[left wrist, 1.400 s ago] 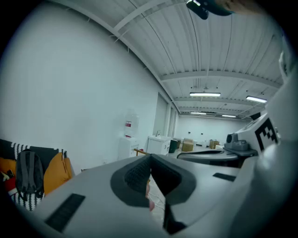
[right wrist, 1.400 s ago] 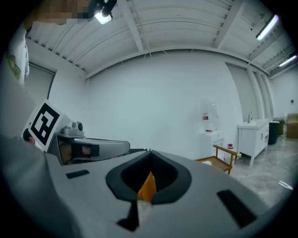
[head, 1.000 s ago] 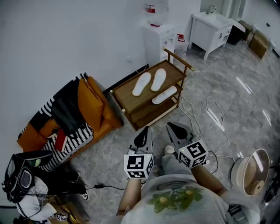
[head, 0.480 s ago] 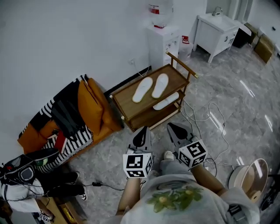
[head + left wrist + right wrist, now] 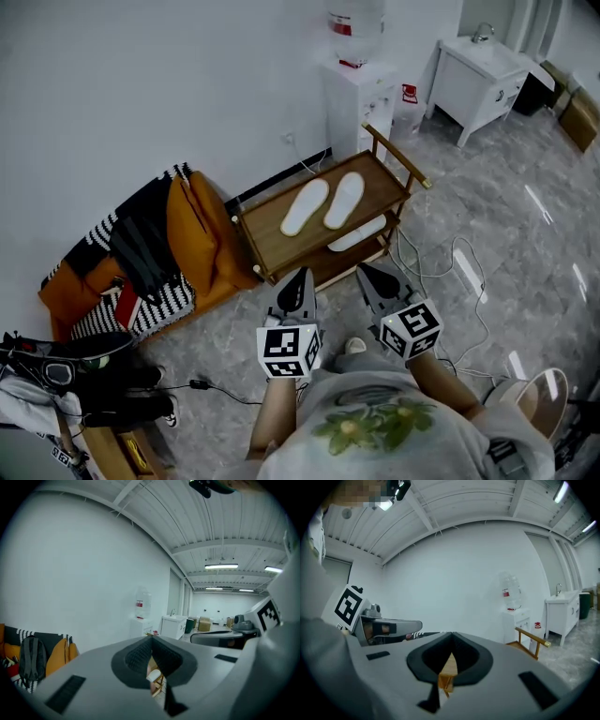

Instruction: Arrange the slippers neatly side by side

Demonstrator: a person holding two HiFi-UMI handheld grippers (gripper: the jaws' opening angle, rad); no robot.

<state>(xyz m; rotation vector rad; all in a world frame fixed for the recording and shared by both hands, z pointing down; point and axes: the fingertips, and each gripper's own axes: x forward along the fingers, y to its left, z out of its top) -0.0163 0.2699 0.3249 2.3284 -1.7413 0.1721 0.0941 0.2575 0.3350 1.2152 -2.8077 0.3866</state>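
Two white slippers (image 5: 305, 206) (image 5: 343, 199) lie side by side on the top shelf of a wooden trolley (image 5: 261, 232) against the wall. A third white slipper (image 5: 359, 234) rests on the trolley's lower shelf. My left gripper (image 5: 299, 279) and my right gripper (image 5: 368, 274) hover side by side in front of the trolley, short of it and touching nothing. Both are shut with nothing between their jaws. In the left gripper view the closed tips (image 5: 151, 639) frame a bit of the trolley; the right gripper view shows closed tips (image 5: 451, 635) over the trolley's wood (image 5: 449, 666).
An orange cushion (image 5: 197, 234) and striped fabric (image 5: 141, 300) lie left of the trolley. A water dispenser (image 5: 358, 80) and a white cabinet (image 5: 478, 75) stand behind it. Cables (image 5: 441, 262) trail on the marble floor at right. Bags and shoes (image 5: 103, 375) sit at lower left.
Both grippers and the head view have moved forward toward the trolley, which now sits lower and nearer in the head view. The jaws stayed shut.
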